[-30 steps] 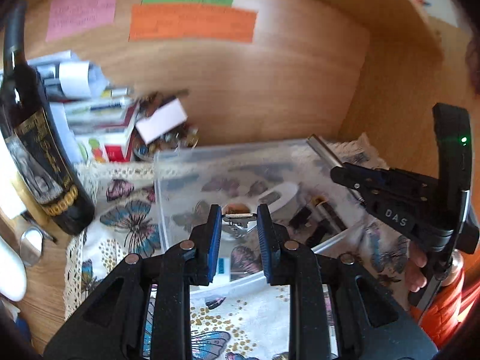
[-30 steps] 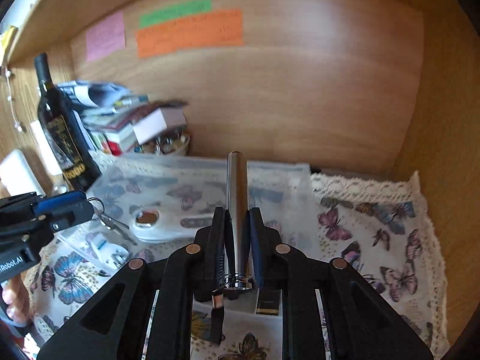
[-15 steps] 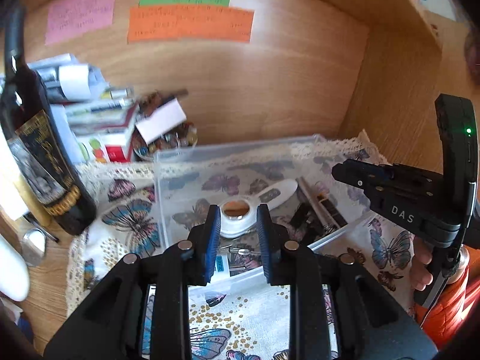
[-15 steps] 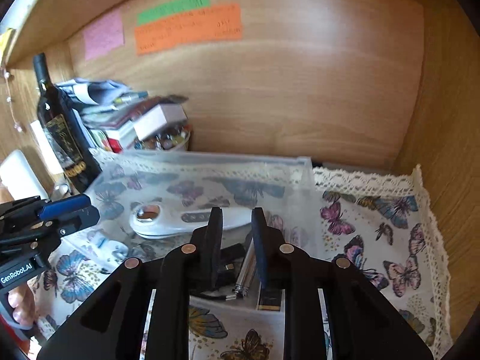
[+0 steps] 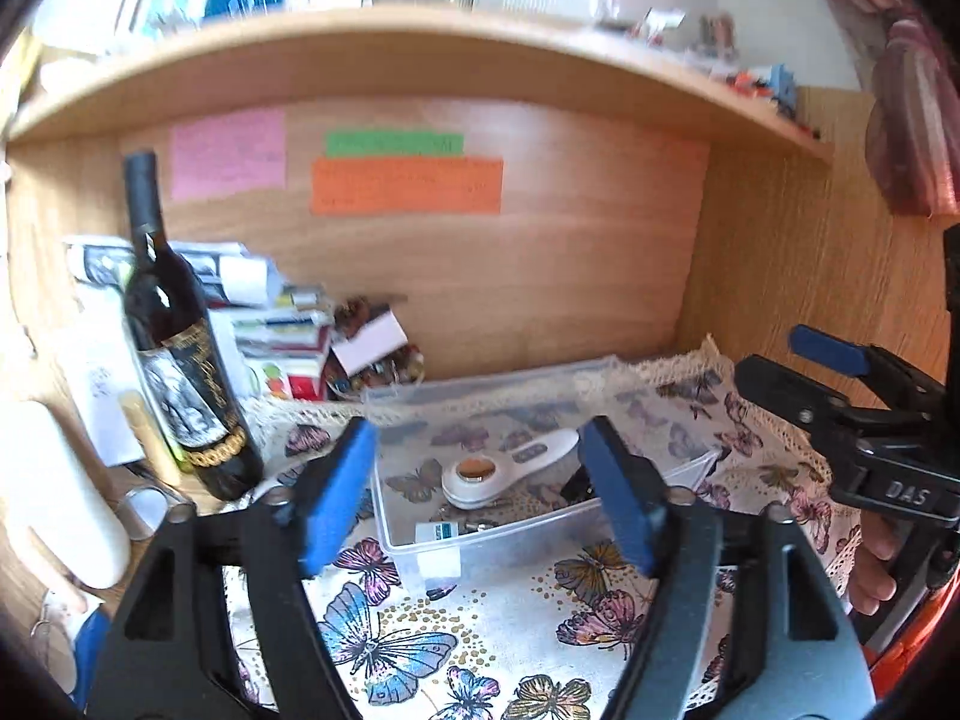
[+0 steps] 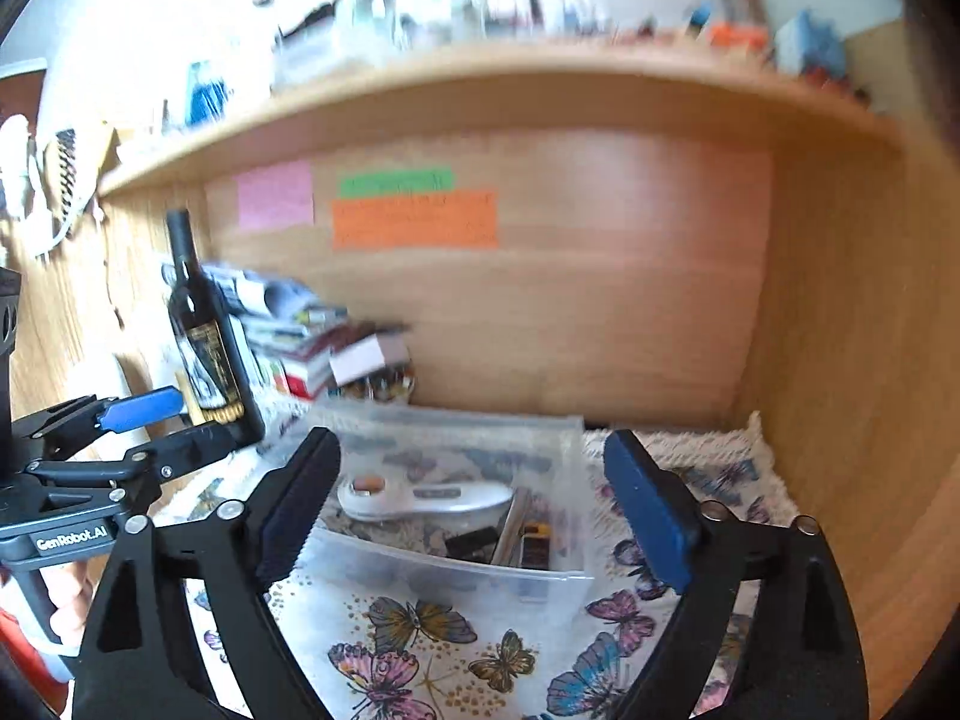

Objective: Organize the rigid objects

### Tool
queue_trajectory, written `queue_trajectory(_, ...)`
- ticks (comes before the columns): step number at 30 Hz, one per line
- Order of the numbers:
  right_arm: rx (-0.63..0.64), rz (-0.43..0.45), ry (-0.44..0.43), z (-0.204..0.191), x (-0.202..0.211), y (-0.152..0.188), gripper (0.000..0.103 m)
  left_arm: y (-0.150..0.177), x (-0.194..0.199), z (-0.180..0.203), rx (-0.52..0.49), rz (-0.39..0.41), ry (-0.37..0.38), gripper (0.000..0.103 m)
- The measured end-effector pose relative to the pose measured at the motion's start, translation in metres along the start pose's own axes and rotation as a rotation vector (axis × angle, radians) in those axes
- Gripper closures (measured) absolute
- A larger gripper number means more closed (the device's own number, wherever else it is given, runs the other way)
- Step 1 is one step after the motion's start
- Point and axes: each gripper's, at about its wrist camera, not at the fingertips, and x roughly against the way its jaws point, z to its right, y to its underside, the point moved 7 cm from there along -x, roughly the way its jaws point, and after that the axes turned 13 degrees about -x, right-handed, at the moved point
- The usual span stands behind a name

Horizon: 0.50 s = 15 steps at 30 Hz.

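1. Left wrist view, wooden desk alcove (image 5: pixel 540 300) with a butterfly-print cloth (image 5: pixel 480 612) on its floor. A wine bottle (image 5: pixel 180 372) and a stack of papers and boxes (image 5: pixel 276 330) stand at the back left, outside the sorting area.
2. Clear plastic bin (image 5: pixel 510 534) sits on the cloth, centre. Right wrist view shows the same bin (image 6: pixel 468 576) near, with nothing loose visible on the cloth around it.
3. Contents, largest first — white handheld device (image 5: pixel 510 468) with an orange round window, lying flat; a metal tube (image 6: pixel 510 525) leaning by the right wall; small dark items (image 6: pixel 474 543) beside it; a small white tag-like piece (image 5: pixel 441 531) at the front wall.
4. Left gripper (image 5: pixel 480 492): jaws spread wide, nothing held. Right gripper (image 6: pixel 480 510): jaws likewise spread, empty.
5. Judgement — the rigid items look gathered in the bin; task appears at or near its end. Whether the back-left clutter counts as remaining work cannot be told.
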Motion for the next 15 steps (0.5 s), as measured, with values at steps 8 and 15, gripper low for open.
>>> queue_trajectory(8, 0.016, 0.101, 0.012, -0.007, 0.039, -0.009, 0.000, -0.015, 0.054, 0.010, -0.031, 0.131, -0.073, 0.001)
queue_trajectory(15, -0.006, 0.108, 0.011, -0.006, 0.051, -0.004, 0.000, -0.019, 0.076, 0.020, -0.051, 0.182, -0.092, 0.000)
